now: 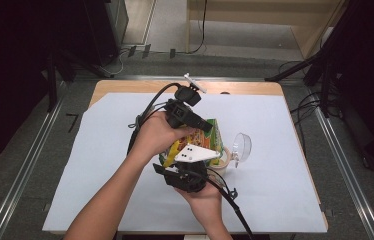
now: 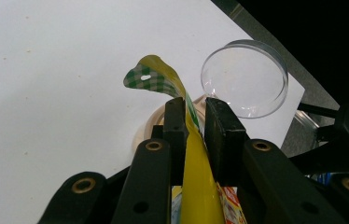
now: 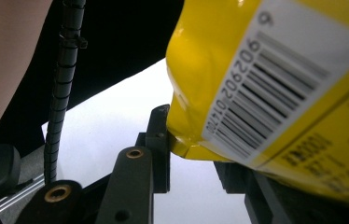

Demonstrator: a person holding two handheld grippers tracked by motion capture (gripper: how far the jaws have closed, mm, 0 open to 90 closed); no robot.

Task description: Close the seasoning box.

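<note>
Yellow pouch point(image 1: 197, 142) hangs mid-worktop, pinched by both grippers: left gripper point(image 2: 193, 119) at its top edge, right gripper point(image 3: 196, 149) at a corner; a clear cup point(image 1: 240, 147) lies just beside, toward the right edge

White paper sheet point(image 1: 285, 170) covers the wooden table point(image 1: 125, 86).

Snack bag point(image 2: 196, 186) showing yellow, top corner carrying green-and-white check; orange and red print showing in high view; white barcode panel point(image 3: 275, 88) bearing black bars and digits; grippers' jaws showing black, brass-coloured screws; clear plastic cup point(image 2: 245, 77) showing transparent; table cover point(image 1: 275, 180) appearing white; table edge point(image 1: 125, 85) showing light wood.
</note>
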